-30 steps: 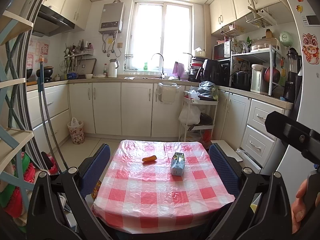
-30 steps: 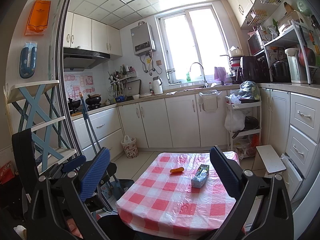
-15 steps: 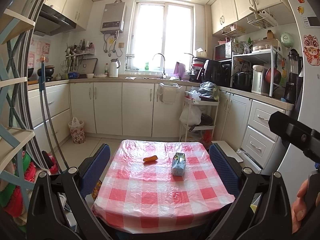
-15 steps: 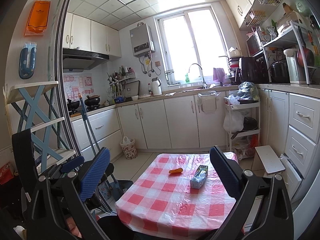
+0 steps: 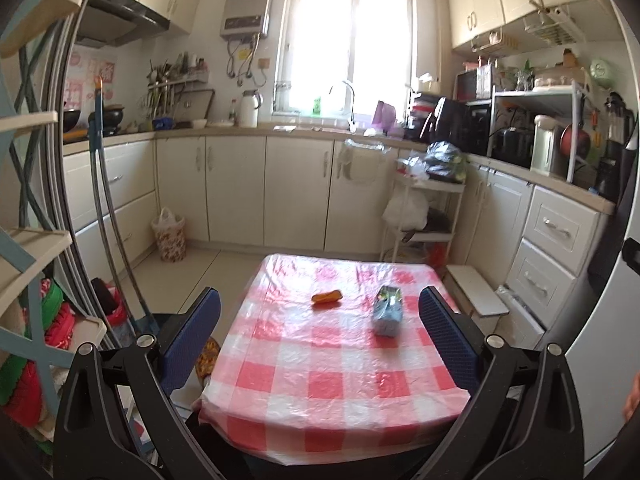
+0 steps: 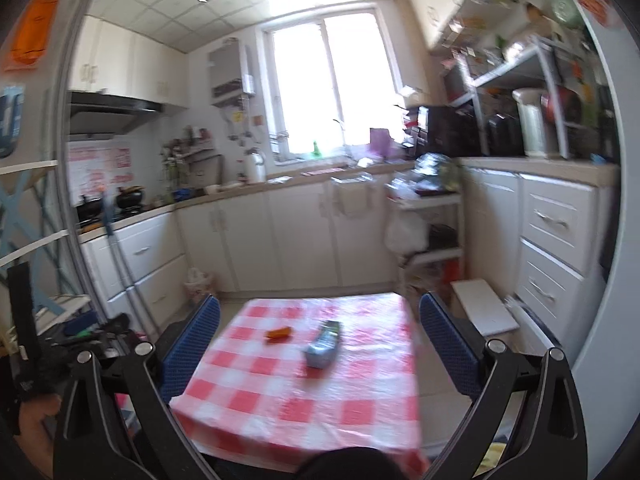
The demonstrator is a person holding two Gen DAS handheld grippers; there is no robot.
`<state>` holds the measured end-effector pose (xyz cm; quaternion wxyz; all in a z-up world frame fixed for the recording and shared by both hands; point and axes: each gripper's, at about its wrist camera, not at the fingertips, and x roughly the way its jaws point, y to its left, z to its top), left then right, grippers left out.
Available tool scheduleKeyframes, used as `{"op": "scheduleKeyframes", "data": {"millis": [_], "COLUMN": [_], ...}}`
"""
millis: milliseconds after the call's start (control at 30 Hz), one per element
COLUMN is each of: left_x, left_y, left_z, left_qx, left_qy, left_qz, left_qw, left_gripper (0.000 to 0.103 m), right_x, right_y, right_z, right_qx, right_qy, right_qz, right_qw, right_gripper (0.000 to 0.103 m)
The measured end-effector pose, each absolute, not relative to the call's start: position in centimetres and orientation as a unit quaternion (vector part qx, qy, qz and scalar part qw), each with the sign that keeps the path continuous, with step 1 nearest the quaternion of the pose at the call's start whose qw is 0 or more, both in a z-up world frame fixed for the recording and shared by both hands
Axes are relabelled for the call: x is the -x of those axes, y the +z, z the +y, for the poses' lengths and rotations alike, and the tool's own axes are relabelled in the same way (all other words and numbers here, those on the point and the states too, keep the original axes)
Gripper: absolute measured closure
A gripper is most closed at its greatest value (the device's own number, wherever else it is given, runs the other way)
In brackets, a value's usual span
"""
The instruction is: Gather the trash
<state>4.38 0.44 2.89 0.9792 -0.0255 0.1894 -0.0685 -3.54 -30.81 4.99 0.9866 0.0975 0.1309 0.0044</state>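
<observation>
Jaws of the left gripper point(image 5: 319, 322) and right gripper point(image 6: 319, 330) gape wide, empty. Orange wrapper point(image 5: 327, 296) and blue-green packet point(image 5: 387, 311) lie near each other on the checked tablecloth point(image 5: 320, 380).

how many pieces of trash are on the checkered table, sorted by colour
Orange wrapper: 1
Blue-green packet: 1
Total: 2, both lying on the table, apart from each other and from both open grippers.

On the table point(image 5: 332, 380): wrapper point(image 5: 327, 297) left of carton point(image 5: 386, 312), apart, both toward the far half. Beyond the table, cabinets point(image 5: 296, 192) along the back wall; bin point(image 5: 170, 234) on the floor at far left; rack point(image 5: 424, 216) at far right.
</observation>
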Motion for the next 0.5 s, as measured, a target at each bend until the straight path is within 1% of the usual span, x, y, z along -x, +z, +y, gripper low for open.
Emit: {"op": "scheduleKeyframes", "data": {"millis": [100, 233, 400, 500], "left_x": [-6.6, -9.5, -12.4, -14.5], "left_y": [1.0, -1.5, -4.2, -5.6], "left_z": [-0.3, -1.9, -4.6, -6.2], "left_qx": [0.017, -0.002, -0.022, -0.040], "left_qy": [-0.066, -0.064, -0.071, -0.076], "left_qz": [0.216, 0.248, 0.282, 0.297], "left_qw": [0.974, 0.967, 0.957, 0.951], "left_gripper": [0.007, 0.007, 0.007, 0.007], "right_x": [2.4, -0.2, -3.9, -7.3], "right_y": [2.5, -1.2, -5.3, -6.0], "right_z": [-34.4, -36.8, -37.0, -35.4], "right_qx": [-0.116, -0.137, -0.154, -0.144], "right_qy": [-0.033, -0.047, -0.034, -0.008], "right_qz": [0.161, 0.209, 0.266, 0.287], "right_qw": [0.980, 0.967, 0.951, 0.947], "right_gripper": [0.007, 0.007, 0.007, 0.007]}}
